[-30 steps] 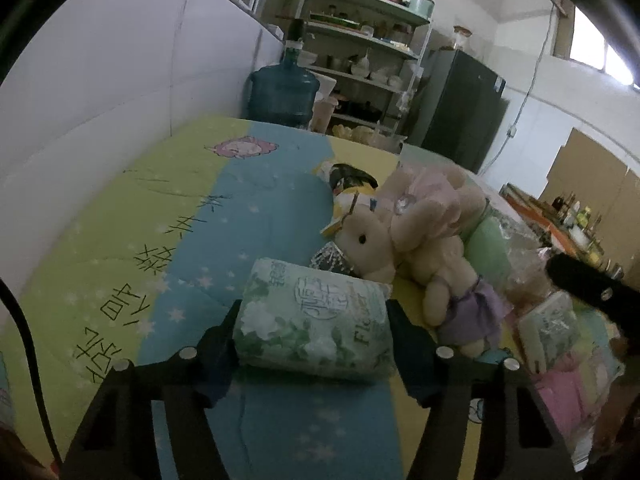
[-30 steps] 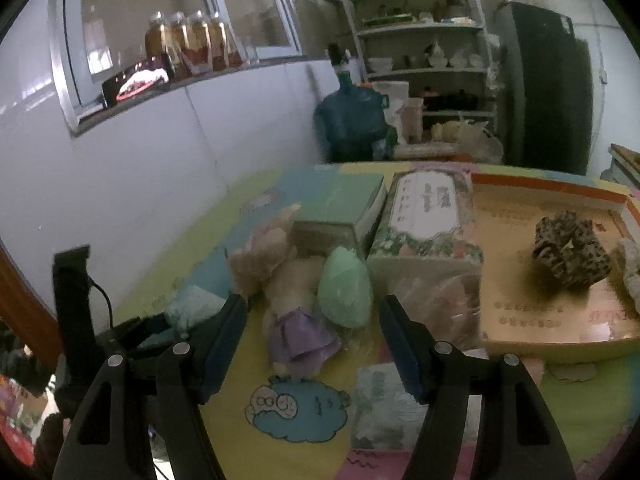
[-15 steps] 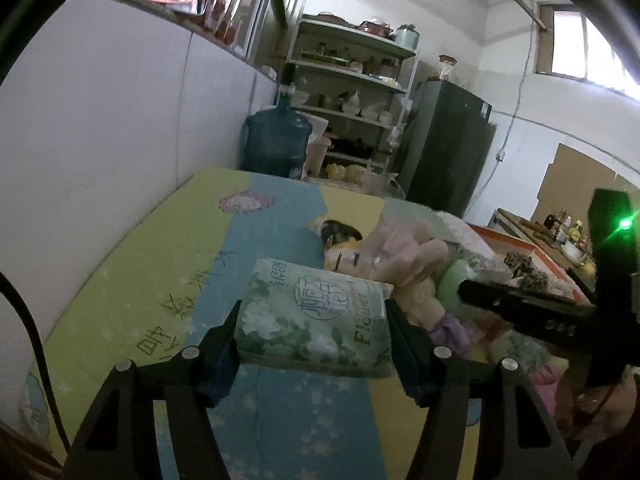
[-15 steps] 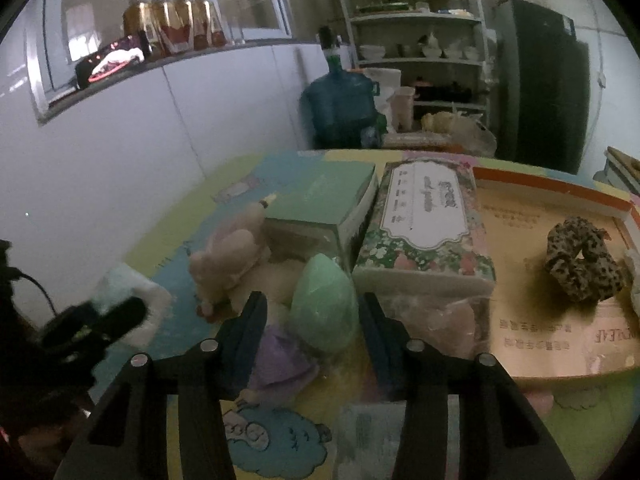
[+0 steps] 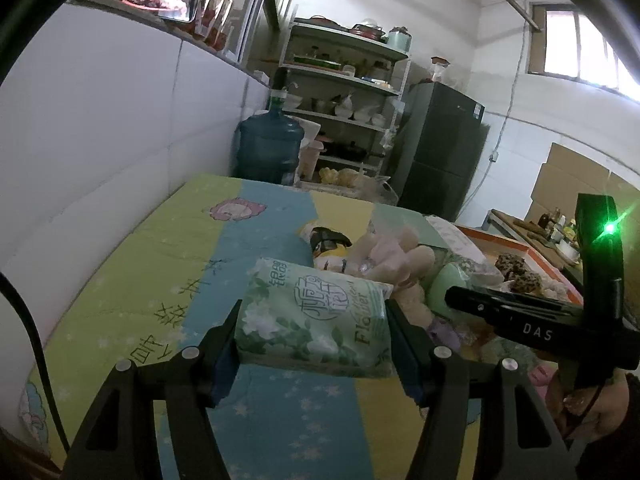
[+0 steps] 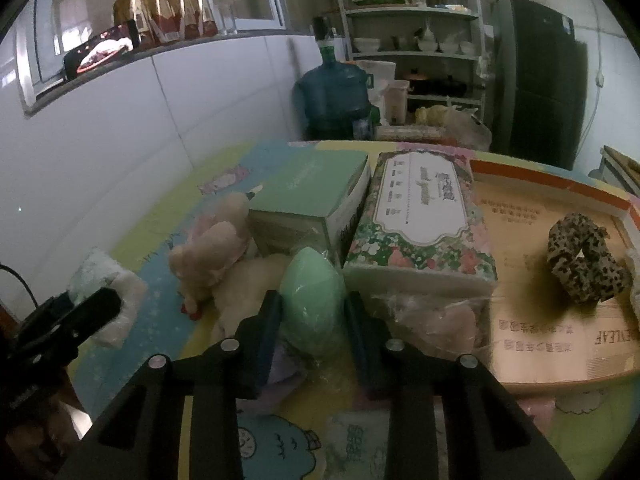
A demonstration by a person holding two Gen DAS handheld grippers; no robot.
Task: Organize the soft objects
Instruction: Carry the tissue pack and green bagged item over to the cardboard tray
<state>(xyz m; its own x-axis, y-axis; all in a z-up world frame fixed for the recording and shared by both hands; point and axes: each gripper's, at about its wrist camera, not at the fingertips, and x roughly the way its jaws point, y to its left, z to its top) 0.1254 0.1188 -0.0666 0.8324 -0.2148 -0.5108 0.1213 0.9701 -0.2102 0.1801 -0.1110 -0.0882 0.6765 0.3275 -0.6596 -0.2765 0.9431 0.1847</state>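
Sponge: smooth mint-green egg-shaped sponge (image 6: 313, 302), just in front of the floral tissue box (image 6: 420, 224)
Right gripper (image 6: 313, 320): jaws closing around the sponge
Left gripper (image 5: 312, 338): clamped on a green flower-print tissue pack (image 5: 316, 316)
Crowding: beige plush rabbit (image 6: 216, 248) touching the sponge's left side

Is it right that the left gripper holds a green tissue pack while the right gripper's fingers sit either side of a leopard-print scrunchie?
Not quite. The right wrist view shows the right gripper closing around a green egg-shaped sponge; the scrunchie lies apart on the cardboard. The left gripper does hold the tissue pack.
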